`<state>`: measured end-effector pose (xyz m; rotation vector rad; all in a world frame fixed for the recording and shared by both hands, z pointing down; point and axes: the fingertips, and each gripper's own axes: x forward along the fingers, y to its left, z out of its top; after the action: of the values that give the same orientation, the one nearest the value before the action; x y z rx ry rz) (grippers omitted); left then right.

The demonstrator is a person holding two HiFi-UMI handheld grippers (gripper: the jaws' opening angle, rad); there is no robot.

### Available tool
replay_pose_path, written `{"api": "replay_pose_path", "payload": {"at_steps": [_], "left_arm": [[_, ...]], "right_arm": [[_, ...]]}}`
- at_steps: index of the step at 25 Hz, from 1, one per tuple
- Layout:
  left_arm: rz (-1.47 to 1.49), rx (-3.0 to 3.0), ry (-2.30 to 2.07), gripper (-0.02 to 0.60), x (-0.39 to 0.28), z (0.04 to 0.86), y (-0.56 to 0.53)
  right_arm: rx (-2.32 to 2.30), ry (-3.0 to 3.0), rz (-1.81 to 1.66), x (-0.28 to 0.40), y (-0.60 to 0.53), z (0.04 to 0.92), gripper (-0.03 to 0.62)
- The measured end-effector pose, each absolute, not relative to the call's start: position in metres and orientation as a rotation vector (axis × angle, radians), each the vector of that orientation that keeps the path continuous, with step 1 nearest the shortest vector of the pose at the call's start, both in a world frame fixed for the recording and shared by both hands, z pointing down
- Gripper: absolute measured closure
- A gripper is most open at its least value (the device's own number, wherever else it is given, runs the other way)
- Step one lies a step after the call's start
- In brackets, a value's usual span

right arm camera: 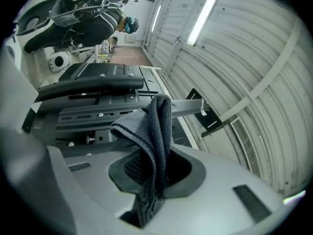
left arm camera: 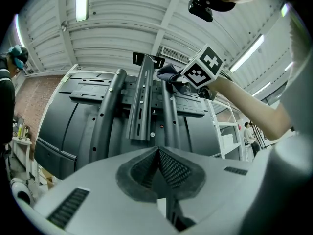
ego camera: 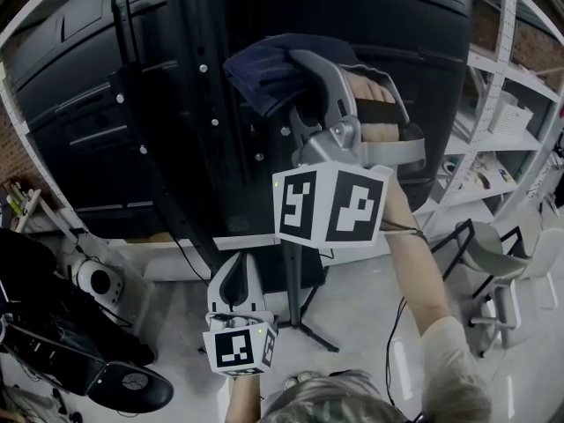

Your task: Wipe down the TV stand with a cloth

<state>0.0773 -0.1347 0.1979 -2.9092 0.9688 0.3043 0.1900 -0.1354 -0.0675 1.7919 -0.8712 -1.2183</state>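
Cloth [right arm camera: 149, 126], dark and thick-woven, sits pinched in the right gripper [right arm camera: 155, 168]. Its jaws are clamped on a folded bunch, and a loose flap arches forward past the tips. In the head view this gripper is raised high, with the cloth at the upper part of the stand [ego camera: 189, 104], against the black metal behind the TV [ego camera: 79, 113]. Whether the fabric actually presses on the surface I cannot tell. The left gripper [left arm camera: 159, 168] hangs low and well apart from the cloth. Its jaws are pressed together with nothing between them, and it points up at the stand's rails. The cloth looks light, soft and limp, so it should drape and crumple rather than push back. The part that wipes will likely be whatever wad sticks out beyond the jaws. A deep hold on a doubled fold, as here, seems right, since a pinch at one edge would probably let it trail and slide out. The stand looks stiff and heavy, with screws [left arm camera: 152, 134] and slotted edges that could snag a loose flap.
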Motion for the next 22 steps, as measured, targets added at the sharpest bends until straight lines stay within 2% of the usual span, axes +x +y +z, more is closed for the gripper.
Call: {"api": "replay_pose_path", "payload": {"at_steps": [22], "left_arm": [[0.274, -2.942, 0.927, 0.566, 0.075, 0.204, -0.125]], "right_arm": [[1.696, -0.968, -1.068, 0.184, -0.139, -0.008, 0.531]]}}
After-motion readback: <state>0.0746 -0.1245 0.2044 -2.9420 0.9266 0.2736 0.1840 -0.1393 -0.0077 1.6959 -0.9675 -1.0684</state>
